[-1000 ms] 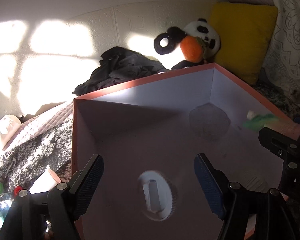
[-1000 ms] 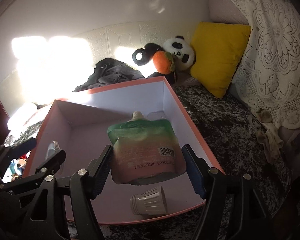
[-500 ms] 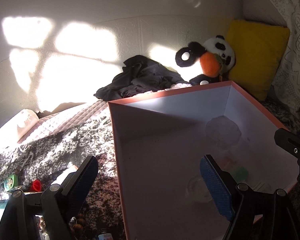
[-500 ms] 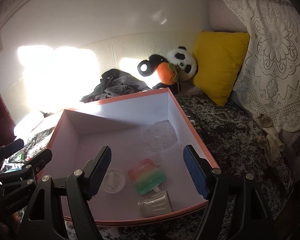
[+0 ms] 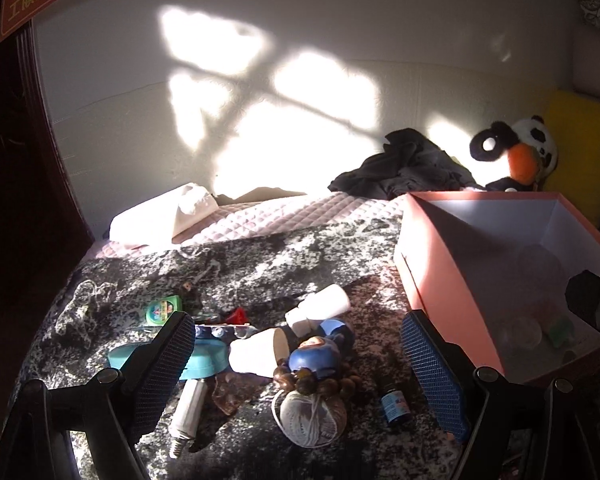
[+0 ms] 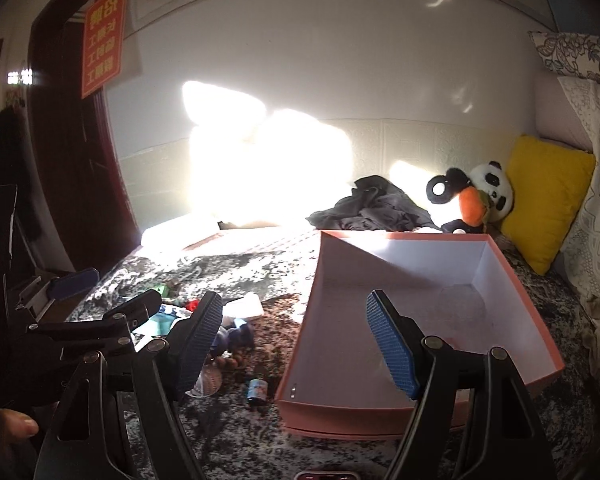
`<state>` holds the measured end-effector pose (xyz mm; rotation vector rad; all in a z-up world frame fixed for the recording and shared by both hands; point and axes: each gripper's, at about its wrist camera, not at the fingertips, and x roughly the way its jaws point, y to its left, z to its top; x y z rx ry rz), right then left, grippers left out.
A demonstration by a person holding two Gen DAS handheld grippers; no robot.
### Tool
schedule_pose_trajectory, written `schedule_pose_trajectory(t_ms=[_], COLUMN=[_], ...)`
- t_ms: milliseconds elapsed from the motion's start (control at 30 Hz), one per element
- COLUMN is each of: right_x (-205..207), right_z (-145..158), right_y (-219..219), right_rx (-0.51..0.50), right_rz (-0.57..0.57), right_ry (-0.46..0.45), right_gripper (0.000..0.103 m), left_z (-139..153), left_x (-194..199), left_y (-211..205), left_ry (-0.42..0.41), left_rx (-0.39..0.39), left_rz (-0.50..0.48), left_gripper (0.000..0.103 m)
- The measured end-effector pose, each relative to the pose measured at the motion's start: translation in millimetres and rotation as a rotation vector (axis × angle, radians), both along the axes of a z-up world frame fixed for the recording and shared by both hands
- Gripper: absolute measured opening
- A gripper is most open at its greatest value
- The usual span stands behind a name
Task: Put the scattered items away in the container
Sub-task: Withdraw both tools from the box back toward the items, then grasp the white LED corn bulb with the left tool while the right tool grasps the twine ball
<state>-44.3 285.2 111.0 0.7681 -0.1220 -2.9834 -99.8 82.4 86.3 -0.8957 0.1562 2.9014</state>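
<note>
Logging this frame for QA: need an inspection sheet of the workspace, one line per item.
Surface: dark mottled bedspread.
Job's things: pink box open; blue figurine, white cup, small bottle, bulb, teal lid scattered left of it.
Clutter: dark clothes, panda toy, yellow cushion.
Grippers: left gripper and right gripper, jaws open, empty.
Cables: nothing seen.
Surroundings: sunlit wall, red sign.

You see a salmon-pink box with a white inside, a black-and-white mottled bedspread, a yellow cushion and a black-and-white panda holding orange.
</note>
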Motion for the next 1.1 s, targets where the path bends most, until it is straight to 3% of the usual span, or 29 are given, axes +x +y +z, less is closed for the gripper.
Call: schedule_pose_trajectory(t_ms=[233,367,667,800,1100], right_x=[-6.9,-17.5,-52.0,-70.5,-105.2], right_z=[-50.7,-83.5,-144.3,-159.6,-183.2], right_y=[-70.6,-95.1,-108.7,-107.7,-110.8], right_rx=[-0.022,-0.020,0.025,0.007,-0.017], right_rz=[0.085,0.107,0.073,0.060,0.050], right_ry=[-0.122,-0.187,-0.315,-0.364,-0.434], right_gripper=[0.077,0.077,0.077,0.077,0.077], left_z=[-52.0,-93.0,-155.4,-169.7,-190.7], left_x=[12.3,9.5,-19.9,-39.4,-69.0], left_y=[-95.3,-125.7,-128.8,-118.6,-115.2], left_ry=[-0.095,-0.169,-0.274,-0.315,-0.365], left_rx=[0.033,0.037,0.065,0.082,0.097], left_rz=[0.131,0.161,0.109,0.078,0.081], left_gripper=[0.088,0.088,0.087,0.077,0.076])
